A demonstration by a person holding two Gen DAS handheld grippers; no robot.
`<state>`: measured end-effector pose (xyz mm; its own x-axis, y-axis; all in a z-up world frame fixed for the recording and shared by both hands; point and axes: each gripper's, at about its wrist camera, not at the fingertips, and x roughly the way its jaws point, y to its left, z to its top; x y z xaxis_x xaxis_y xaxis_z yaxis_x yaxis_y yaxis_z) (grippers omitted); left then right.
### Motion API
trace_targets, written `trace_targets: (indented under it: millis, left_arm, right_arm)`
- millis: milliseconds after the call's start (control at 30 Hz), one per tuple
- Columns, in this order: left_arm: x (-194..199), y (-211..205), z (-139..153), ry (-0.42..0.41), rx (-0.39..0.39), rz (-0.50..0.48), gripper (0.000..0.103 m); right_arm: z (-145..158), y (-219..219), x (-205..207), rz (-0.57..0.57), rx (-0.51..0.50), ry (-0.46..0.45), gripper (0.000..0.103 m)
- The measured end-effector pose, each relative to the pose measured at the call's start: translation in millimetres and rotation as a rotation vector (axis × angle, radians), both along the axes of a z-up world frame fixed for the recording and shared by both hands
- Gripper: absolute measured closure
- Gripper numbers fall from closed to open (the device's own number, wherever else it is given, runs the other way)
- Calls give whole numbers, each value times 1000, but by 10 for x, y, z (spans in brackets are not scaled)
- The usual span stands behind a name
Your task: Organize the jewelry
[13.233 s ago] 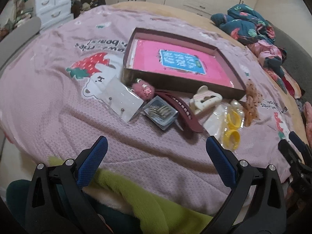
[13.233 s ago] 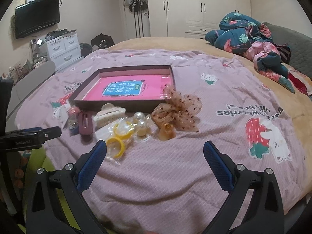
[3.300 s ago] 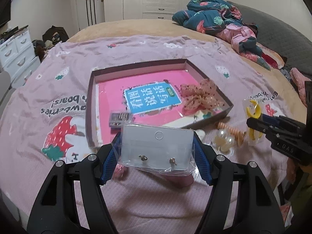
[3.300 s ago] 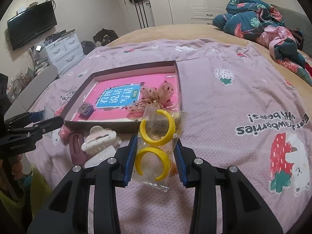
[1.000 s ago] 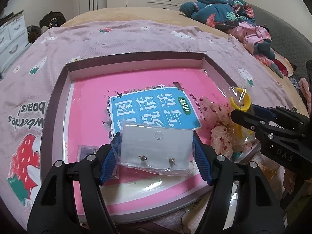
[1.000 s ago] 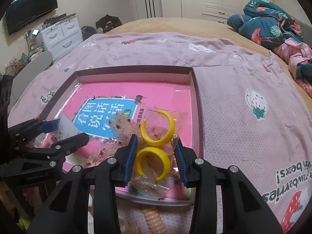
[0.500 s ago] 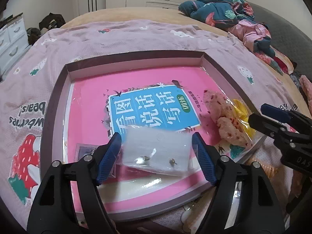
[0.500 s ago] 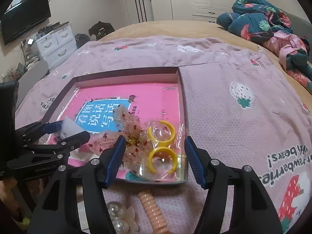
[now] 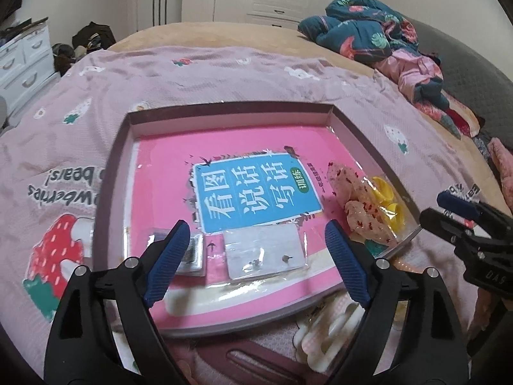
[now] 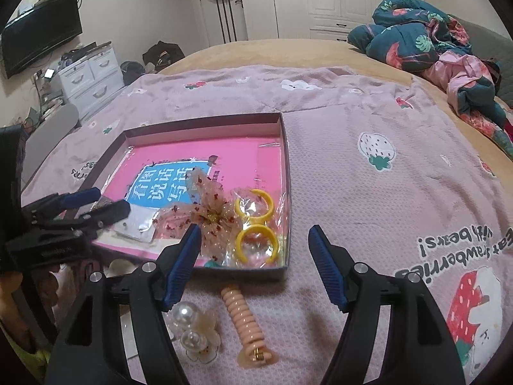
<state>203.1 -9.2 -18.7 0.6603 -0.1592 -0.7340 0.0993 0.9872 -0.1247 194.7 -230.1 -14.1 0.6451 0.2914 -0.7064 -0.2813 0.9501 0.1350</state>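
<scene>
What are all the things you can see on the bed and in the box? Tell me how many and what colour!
Box: one, dark brown rim, on the purple blanket.
Book: one, pink with blue label, flat inside the box.
Stud earring packet: one, clear, on the book's near edge.
Hairpin case: one, clear, in the box, left of the packet.
Bow: one, sheer peach with red dots, in the box's right side.
Hoop earrings: two, yellow, bagged, beside the bow.
Pearl clip: one, cream, on the blanket outside the box.
Spiral hair tie: one, peach, beside the clip.
Claw clip: one, cream, in front of the box.
Quilt: one, teal floral, far right.
Left tool: open, empty.
Right tool: open, empty.
</scene>
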Motion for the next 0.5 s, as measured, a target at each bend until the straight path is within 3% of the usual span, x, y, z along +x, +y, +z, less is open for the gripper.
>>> trace_targets:
  millis: [500]
  left_arm:
    - [-337, 283, 272, -32, -32, 80, 21]
  right_arm:
    - [124, -75, -256, 1, 13, -28, 34]
